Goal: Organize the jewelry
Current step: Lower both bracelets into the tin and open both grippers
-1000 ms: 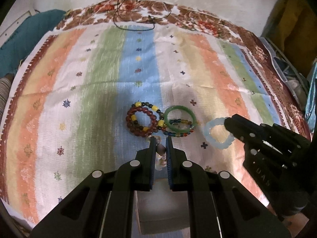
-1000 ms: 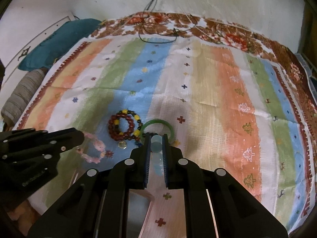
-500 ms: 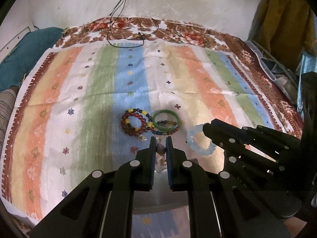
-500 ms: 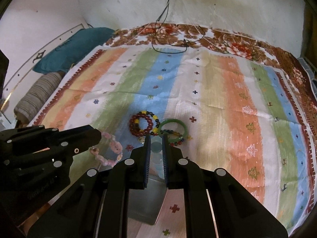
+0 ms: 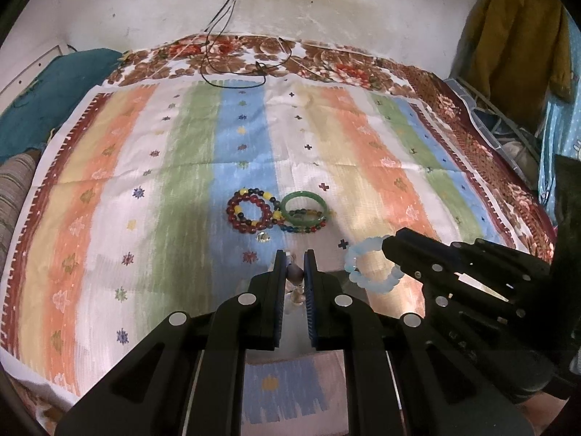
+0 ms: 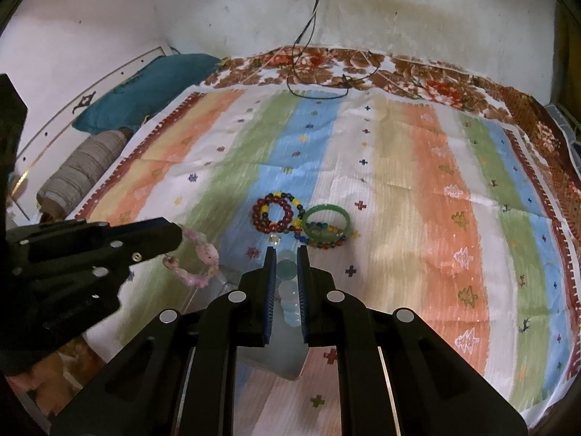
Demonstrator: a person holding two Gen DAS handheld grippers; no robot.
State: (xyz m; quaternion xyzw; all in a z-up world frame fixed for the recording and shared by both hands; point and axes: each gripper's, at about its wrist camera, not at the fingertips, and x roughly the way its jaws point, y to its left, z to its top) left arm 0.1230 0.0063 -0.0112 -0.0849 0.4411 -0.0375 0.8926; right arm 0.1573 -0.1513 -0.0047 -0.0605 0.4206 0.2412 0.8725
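My left gripper (image 5: 294, 254) is shut on a pink bead bracelet (image 6: 198, 259), which hangs from its tip in the right wrist view. My right gripper (image 6: 285, 250) is shut on a pale blue bead bracelet (image 5: 370, 265), whose loop shows beside the left fingers. Both are held above the near part of the striped cloth (image 5: 174, 189). Farther out on the cloth lie a red and yellow bead bracelet (image 5: 250, 212), a green bangle (image 5: 304, 208) and a multicoloured bead bracelet (image 5: 308, 227) partly under it. A small clear charm (image 5: 262, 236) lies in front of them.
A shiny, see-through box (image 6: 272, 345) sits below both grippers at the near edge. Black cables (image 5: 232, 61) trail over the far floral border from the wall. A teal pillow (image 6: 145, 87) and striped bolster (image 6: 83, 167) lie left; a yellow garment (image 5: 515, 29) hangs right.
Both grippers have drawn back and upward from the cloth with their bracelets still held. The bracelets lying on the cloth look smaller and farther away, and have not moved.
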